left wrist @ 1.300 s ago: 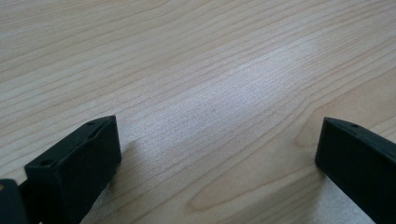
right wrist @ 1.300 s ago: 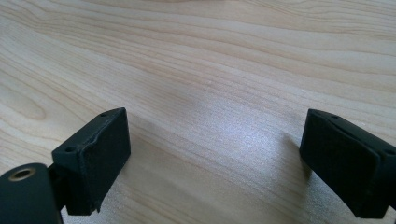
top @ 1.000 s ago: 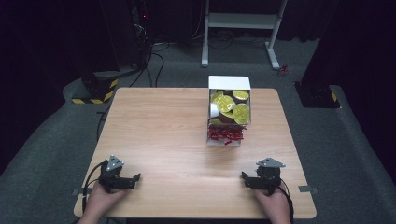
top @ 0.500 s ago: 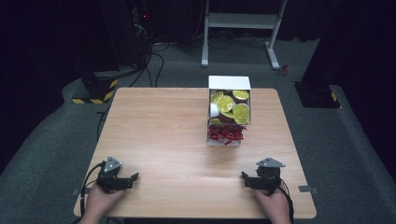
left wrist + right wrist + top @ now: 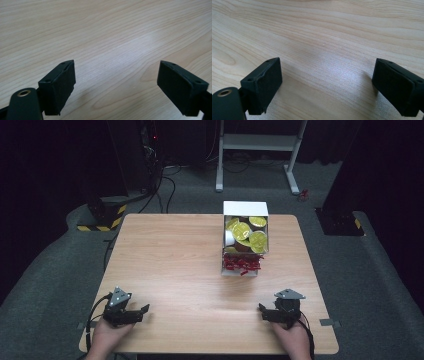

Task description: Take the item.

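1. The work is at its start, by the look of it: both hands rest at the near edge of the table point(image 5: 175, 250), well apart from the box point(image 5: 244, 242) on the far right half of it.
2. The left gripper point(image 5: 140, 312) has its jaws apart with bare wood between them; they have just been closing a little, on nothing.
3. The right gripper point(image 5: 264, 312) also stands open and empty above the wood.
4. The box holds gold discs point(image 5: 242, 231) in its far part and red pieces point(image 5: 241, 264) at its near end.
5. The next move likely calls for a reach forward to the box, the right gripper being nearer.
6. What the gold discs and red pieces are is hard to tell; they are small and blurred. Dark, half-hidden shapes lie under the discs.
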A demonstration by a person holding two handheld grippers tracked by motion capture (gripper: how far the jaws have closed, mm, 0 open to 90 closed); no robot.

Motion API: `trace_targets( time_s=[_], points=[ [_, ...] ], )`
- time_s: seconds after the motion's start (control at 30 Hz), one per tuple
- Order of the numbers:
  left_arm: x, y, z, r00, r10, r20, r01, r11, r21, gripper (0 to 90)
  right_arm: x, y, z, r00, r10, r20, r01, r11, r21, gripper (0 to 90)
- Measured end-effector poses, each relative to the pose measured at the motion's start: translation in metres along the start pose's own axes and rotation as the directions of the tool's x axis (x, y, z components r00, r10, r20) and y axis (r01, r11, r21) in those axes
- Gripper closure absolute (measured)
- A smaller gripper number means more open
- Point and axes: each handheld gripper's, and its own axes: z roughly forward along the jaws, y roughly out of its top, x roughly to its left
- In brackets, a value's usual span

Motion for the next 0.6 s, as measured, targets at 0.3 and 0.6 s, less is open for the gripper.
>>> trace_targets(
  time_s=[0.3, 0.6],
  points=[
    [-0.013, 0.007, 0.003, 0.9989, 0.028, 0.037, -0.028, 0.9995, -0.016, 17.2, 0.000, 0.000, 0.000, 1.0000, -0.004, -0.002, 0.004, 1.000, 0.000, 9.2],
    [-0.028, 0.020, 0.007, 0.9979, 0.060, 0.024, -0.060, 0.9982, -0.003, 19.0, -0.001, 0.000, 0.000, 0.9999, -0.009, -0.008, 0.009, 1.000, 0.002, 9.3]
  ],
)
